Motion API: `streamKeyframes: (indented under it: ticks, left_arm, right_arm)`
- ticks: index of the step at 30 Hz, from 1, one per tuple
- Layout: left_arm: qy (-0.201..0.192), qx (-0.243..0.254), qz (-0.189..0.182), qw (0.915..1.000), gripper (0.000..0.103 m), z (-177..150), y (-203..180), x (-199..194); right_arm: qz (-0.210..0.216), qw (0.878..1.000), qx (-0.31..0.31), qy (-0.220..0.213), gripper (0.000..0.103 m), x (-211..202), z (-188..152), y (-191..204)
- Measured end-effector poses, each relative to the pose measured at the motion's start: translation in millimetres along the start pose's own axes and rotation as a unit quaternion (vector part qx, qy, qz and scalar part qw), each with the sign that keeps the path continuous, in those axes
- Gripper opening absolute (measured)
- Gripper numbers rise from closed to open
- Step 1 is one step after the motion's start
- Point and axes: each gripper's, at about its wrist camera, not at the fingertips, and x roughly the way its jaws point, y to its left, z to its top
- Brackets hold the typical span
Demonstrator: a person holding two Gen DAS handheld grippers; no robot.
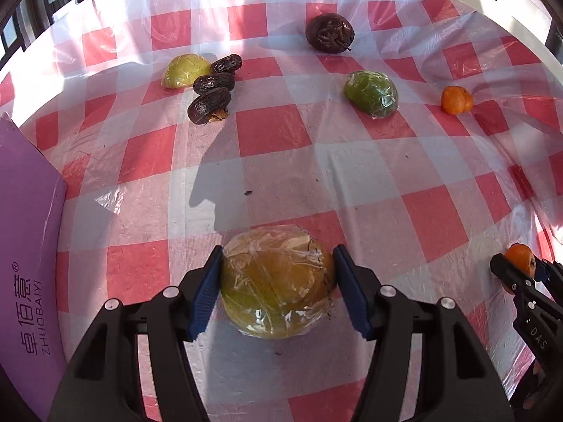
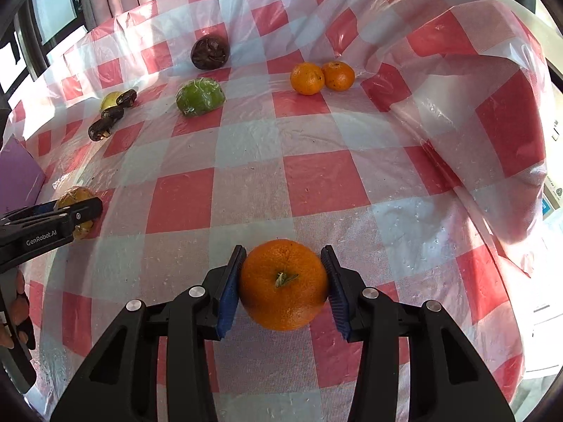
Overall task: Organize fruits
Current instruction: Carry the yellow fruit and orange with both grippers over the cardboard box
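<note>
Left gripper [image 1: 278, 292] had its jaws clamped on a wrapped fruit [image 1: 276, 281], yellow-brown under cling film, blue pads [image 1: 207, 292] pressing both flanks. The fruit sat low over the checked cloth [image 1: 281, 161] covering the bench; whether it touched the cloth could not be told. A purple box [image 1: 28, 246] stood at the left edge.

Right gripper [image 2: 283, 286] had its jaws clamped on an orange [image 2: 284, 283], stem end facing the camera, a pad against each side. The orange hung near the cloth's near edge.

Farther back on the cloth:
- a wrapped green fruit [image 2: 200, 96], about mid-bench
- a dark wrinkled fruit [image 2: 210, 51] behind it, apart
- two oranges [image 2: 322, 77] side by side, touching, to the right, near where the cloth rose in a fold [image 2: 475, 81]
- three dark shrivelled fruits [image 1: 213, 88] in a line at the left, the top two against a yellow wrapped piece [image 1: 183, 72]

Seen from the right wrist, the left gripper reached in from the left edge with its wrapped fruit. A hand [image 2: 16, 313] showed below it. Sun fell across the cloth and threw a hard shadow ahead of the left gripper.
</note>
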Motion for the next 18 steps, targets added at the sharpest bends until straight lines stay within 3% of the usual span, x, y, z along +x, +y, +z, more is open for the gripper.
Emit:
streamKeyframes:
  ticks: [5, 11, 18]
  left_arm:
    - [0.024, 0.036, -0.019, 0.9989, 0.062, -35.7, 1.2, -19.9]
    - [0.045, 0.038, -0.04, 0.9974, 0.062, -63.1, 14.3, -38.8]
    - [0.03, 0.074, -0.064, 0.9947, 0.062, -71.4, 14.4, -71.2]
  right_arm:
    - [0.012, 1.0, 0.017, 0.022, 0.044, -12.0, -16.2, 25.4]
    - [0.007, 0.999, 0.017, 0.028, 0.044, -29.8, -23.9, 46.8]
    - [0.001, 1.0, 0.015, 0.027, 0.044, -51.8, -28.6, 65.2]
